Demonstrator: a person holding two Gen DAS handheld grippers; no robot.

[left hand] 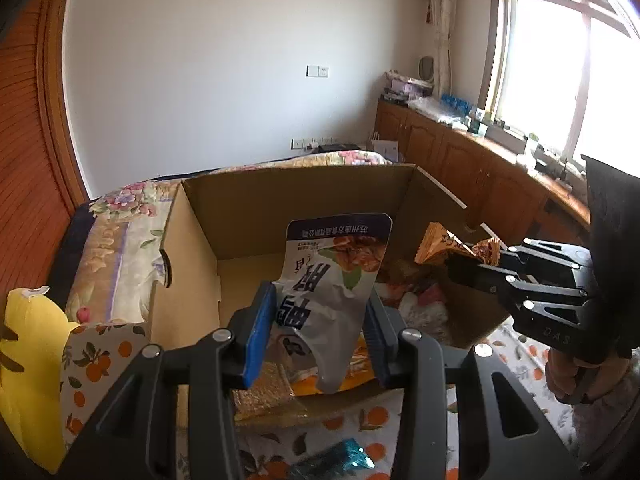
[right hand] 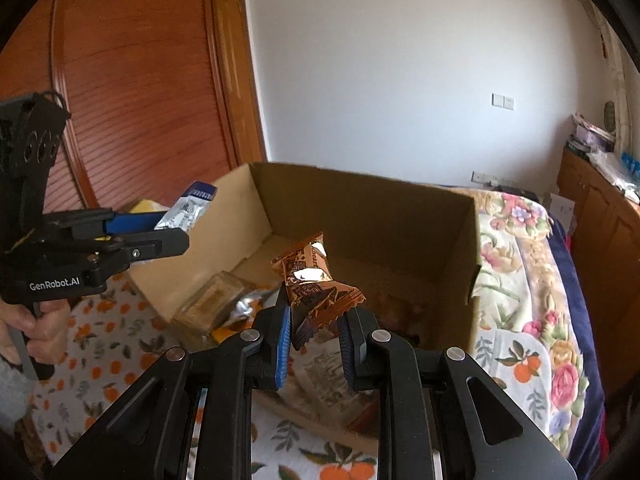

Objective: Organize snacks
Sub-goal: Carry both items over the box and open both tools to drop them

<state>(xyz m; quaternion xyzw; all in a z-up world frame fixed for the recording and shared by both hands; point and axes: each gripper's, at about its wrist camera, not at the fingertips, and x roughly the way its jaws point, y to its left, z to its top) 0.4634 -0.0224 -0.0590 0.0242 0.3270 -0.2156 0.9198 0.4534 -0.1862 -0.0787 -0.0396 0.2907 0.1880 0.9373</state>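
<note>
My left gripper [left hand: 320, 328] is shut on a white and grey snack pouch [left hand: 336, 280] and holds it above the near side of an open cardboard box [left hand: 296, 196]. It also shows in the right wrist view [right hand: 168, 236] at the left with the pouch [right hand: 192, 204]. My right gripper [right hand: 314, 344] is shut on an orange-brown wrapped snack [right hand: 312, 284] above the box [right hand: 360, 216]. It shows in the left wrist view [left hand: 460, 260] at the right with the snack [left hand: 456, 246]. Several snack packets [right hand: 216, 304] lie inside the box.
The box stands on a bed with an orange-print sheet [left hand: 92, 360] and a floral quilt [right hand: 528, 280]. A teal packet [left hand: 340, 460] lies on the sheet in front of the box. A yellow plush [left hand: 32, 360] is at the left. Wooden cabinets [left hand: 460, 160] stand under the window.
</note>
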